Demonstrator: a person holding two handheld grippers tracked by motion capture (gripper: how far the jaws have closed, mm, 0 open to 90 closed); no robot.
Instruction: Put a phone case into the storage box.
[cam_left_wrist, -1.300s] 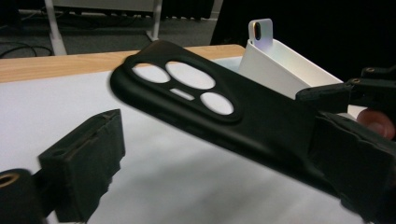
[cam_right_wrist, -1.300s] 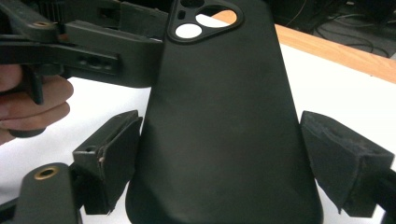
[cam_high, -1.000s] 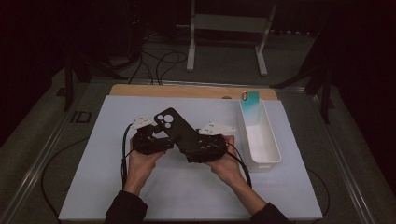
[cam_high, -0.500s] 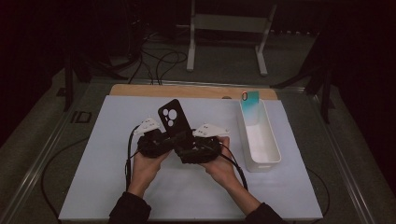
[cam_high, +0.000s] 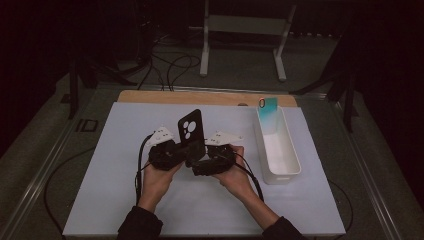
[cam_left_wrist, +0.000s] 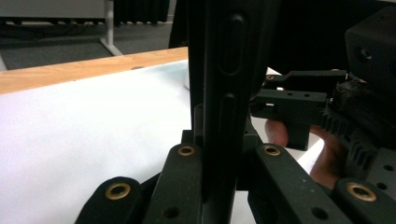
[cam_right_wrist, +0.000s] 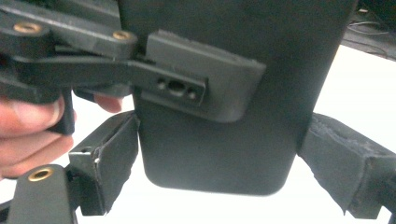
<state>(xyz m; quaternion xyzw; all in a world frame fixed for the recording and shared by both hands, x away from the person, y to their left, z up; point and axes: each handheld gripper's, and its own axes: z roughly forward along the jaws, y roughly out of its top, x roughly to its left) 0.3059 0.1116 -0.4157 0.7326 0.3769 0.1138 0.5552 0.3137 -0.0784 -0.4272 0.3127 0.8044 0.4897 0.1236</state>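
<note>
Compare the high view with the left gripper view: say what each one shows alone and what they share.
High view alone: the white rectangular plastic bin with a teal phone case at its far end, and the black phone case's camera cut-outs. Left gripper view alone: the case's side buttons, edge-on. Shared: the black phone case upright in the left gripper, and the right gripper.

In the high view we found the room dim: the top and both side edges of the frame fell into near black, and only the white mat at the centre caught soft overhead light, with a faint bluish cast. Shadows there were weak and blurred. The picture looked grainy, fine detail smeared. In the left gripper view the mat was bright at the left of the frame, almost washed out, while the black phone case up close stayed soft and out of focus. In the right gripper view the lower background glared white and near edges were blurred
</note>
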